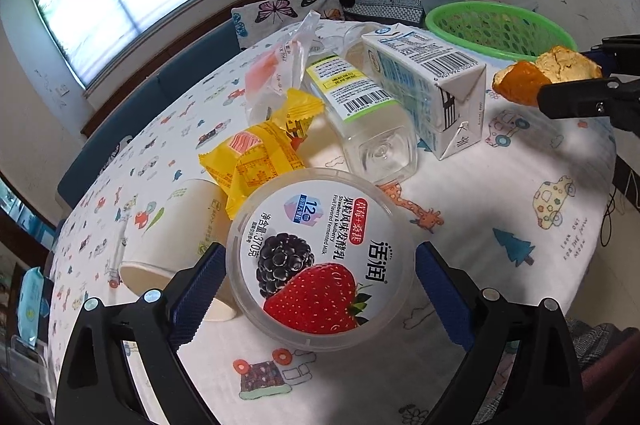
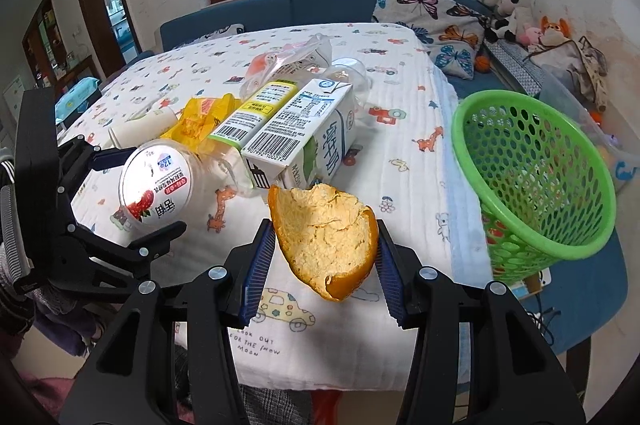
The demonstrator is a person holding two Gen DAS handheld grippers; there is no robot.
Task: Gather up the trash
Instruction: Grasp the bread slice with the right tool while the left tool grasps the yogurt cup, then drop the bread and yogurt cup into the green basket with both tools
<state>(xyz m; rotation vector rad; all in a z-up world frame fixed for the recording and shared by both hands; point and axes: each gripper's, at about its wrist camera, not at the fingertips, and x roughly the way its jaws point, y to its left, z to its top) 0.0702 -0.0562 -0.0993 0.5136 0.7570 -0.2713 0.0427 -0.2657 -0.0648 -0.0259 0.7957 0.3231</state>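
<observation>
Orange peel: we hold the curved orange-skinned, pale-pith citrus peel (image 2: 325, 241) in the right gripper (image 2: 323, 265), pads pinching its two edges, lifted clear of the cloth near the basket.
Handling: we judge it light, soft and easily torn; a gentle edge grip suits it.
Yogurt tub: round clear plastic tub with a strawberry-printed lid (image 1: 316, 261), lying tipped on the table between the spread jaws of the left gripper (image 1: 318, 295); contents hidden.
Tub handling: likely stiff and slick; we would take it across the rim.
Basket: green perforated plastic basket (image 2: 536, 185); contents unclear.
</observation>
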